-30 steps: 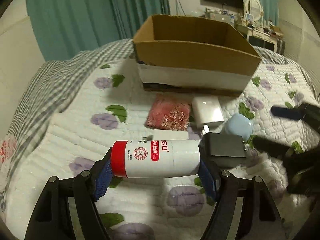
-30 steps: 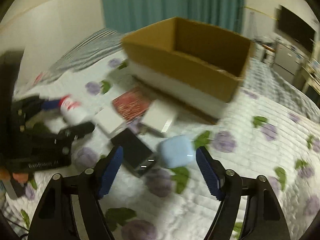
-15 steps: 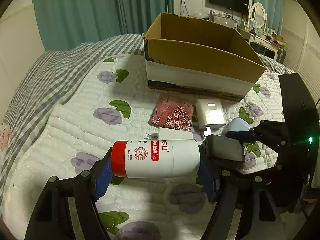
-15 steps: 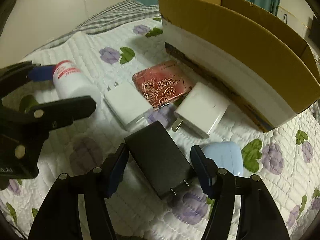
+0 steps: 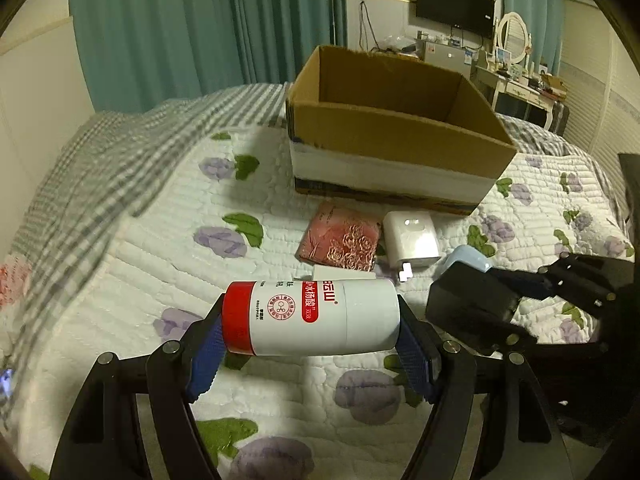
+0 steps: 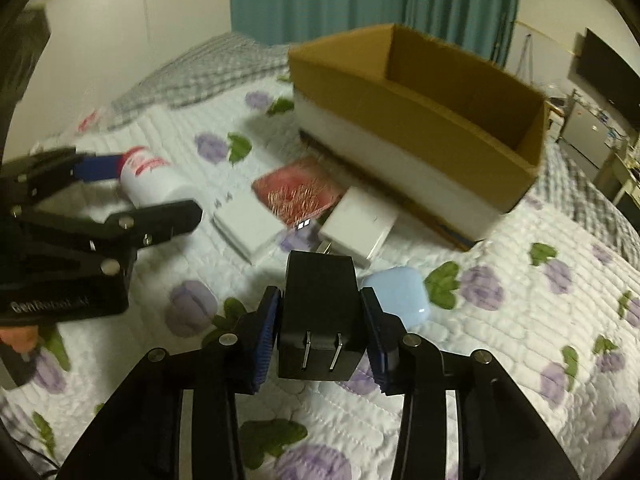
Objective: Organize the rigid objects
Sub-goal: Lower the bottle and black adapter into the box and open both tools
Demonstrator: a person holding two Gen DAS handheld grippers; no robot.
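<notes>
My left gripper [image 5: 310,330] is shut on a white bottle with a red cap [image 5: 310,318], held sideways above the quilt; it also shows in the right wrist view [image 6: 150,178]. My right gripper [image 6: 322,326] is shut on a black power adapter [image 6: 320,312], prongs toward the camera, lifted above the bed; it also shows in the left wrist view [image 5: 470,300]. An open cardboard box [image 5: 392,136] stands at the back of the bed, and shows in the right wrist view [image 6: 416,120].
On the flowered quilt lie a red embossed case [image 5: 340,236], a white charger [image 5: 412,238], a flat white adapter [image 6: 248,226] and a light blue case [image 6: 400,300]. A checked blanket [image 5: 120,160] covers the left. A dresser [image 5: 520,88] stands behind.
My right gripper has shut on the black adapter and lifted it off the quilt. My left gripper has kept hold of the bottle and risen slightly.
</notes>
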